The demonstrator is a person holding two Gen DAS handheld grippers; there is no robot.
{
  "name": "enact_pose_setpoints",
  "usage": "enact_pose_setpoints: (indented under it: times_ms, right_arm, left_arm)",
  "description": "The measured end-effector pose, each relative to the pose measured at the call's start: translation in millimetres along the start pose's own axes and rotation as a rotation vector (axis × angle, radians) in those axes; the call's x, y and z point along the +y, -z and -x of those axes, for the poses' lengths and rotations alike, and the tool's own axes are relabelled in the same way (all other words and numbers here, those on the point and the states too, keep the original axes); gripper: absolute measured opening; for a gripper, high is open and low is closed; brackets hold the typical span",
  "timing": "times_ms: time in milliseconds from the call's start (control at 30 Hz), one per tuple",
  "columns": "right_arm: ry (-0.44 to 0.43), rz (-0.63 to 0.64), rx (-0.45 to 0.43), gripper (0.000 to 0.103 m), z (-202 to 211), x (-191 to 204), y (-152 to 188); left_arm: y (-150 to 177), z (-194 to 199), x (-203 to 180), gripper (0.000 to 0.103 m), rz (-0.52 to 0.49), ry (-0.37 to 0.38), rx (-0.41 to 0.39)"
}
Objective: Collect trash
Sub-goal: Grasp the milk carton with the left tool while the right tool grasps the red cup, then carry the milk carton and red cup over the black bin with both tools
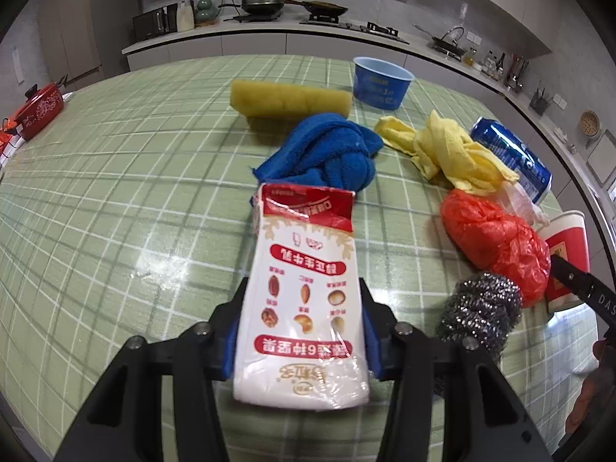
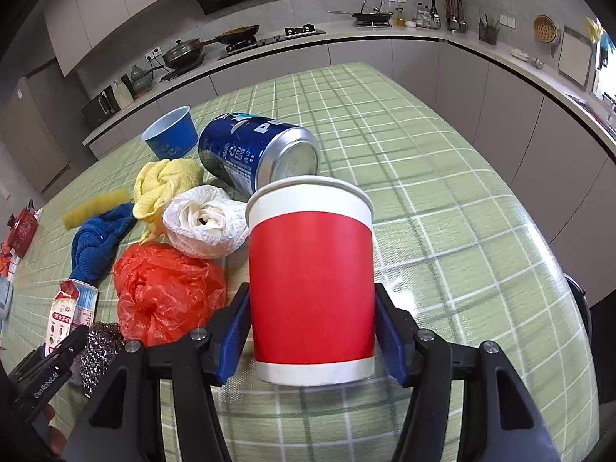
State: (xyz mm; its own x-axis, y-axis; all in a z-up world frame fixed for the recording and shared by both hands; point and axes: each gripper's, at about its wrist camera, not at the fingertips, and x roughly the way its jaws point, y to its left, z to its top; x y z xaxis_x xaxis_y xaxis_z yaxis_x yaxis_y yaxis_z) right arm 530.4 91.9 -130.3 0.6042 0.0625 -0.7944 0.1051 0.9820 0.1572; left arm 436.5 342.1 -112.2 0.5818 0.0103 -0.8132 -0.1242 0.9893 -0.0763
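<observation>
Green checked cloth covers the table point(image 1: 115, 192) we work at, with a kitchen counter and stove curving round behind it.

Our left gripper point(image 1: 302, 331) has its blue pads pressed on both sides of a white and red milk carton point(image 1: 304, 300), whose torn-open top points away from us. We judge the grip sits low on the carton's body because that is its stiffest part. Our right gripper point(image 2: 312, 331) clamps a red paper cup point(image 2: 312, 281) by its lower wall, upright, mouth up, seemingly so nothing left inside can spill.

Just right of the left gripper sits a steel wool scourer point(image 1: 481, 308), and beyond that a crumpled red plastic bag point(image 1: 496, 242). Ahead of the carton lies a knotted blue cloth point(image 1: 327, 154), then a yellow sponge point(image 1: 288, 100) and a blue paper bowl point(image 1: 381, 81) farther off. Ahead and to the right lie a yellow cloth point(image 1: 442, 150) and a blue drink can point(image 2: 254, 150) on its side. From the right gripper, a wad of white paper towel point(image 2: 208, 223) lies ahead and to the left, touching the bag.

With both hands loaded, we judge the next move is carrying these two pieces off to a bin, none of which we can see.
</observation>
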Motion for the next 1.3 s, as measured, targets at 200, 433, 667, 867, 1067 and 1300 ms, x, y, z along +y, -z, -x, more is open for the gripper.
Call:
enact_pose_setpoints:
  times_ms: [200, 433, 667, 867, 1067, 1300]
  right_arm:
    - [-0.024, 0.016, -0.045, 0.059, 22, -1, 3]
    - [-0.062, 0.049, -0.074, 0.059, 51, -5, 7]
    - [-0.108, 0.079, -0.077, 0.059, 75, -33, 16]
    - [-0.104, 0.07, -0.091, 0.059, 100, -58, 27]
    - [-0.048, 0.007, -0.116, 0.059, 125, -88, 47]
    - [0.006, -0.063, -0.103, 0.059, 147, -136, 71]
  left_arm:
    - [3, 17, -5, 0.051, 0.006, -0.002, -0.03]
    - [4, 45, -24, 0.051, 0.004, -0.004, -0.079]
    - [21, 72, -61, 0.051, 0.016, 0.004, -0.108]
    - [37, 85, -96, 0.051, -0.026, 0.052, -0.108]
    - [47, 92, -133, 0.051, -0.119, 0.136, -0.115]
    - [64, 104, -182, 0.051, -0.194, 0.207, -0.104]
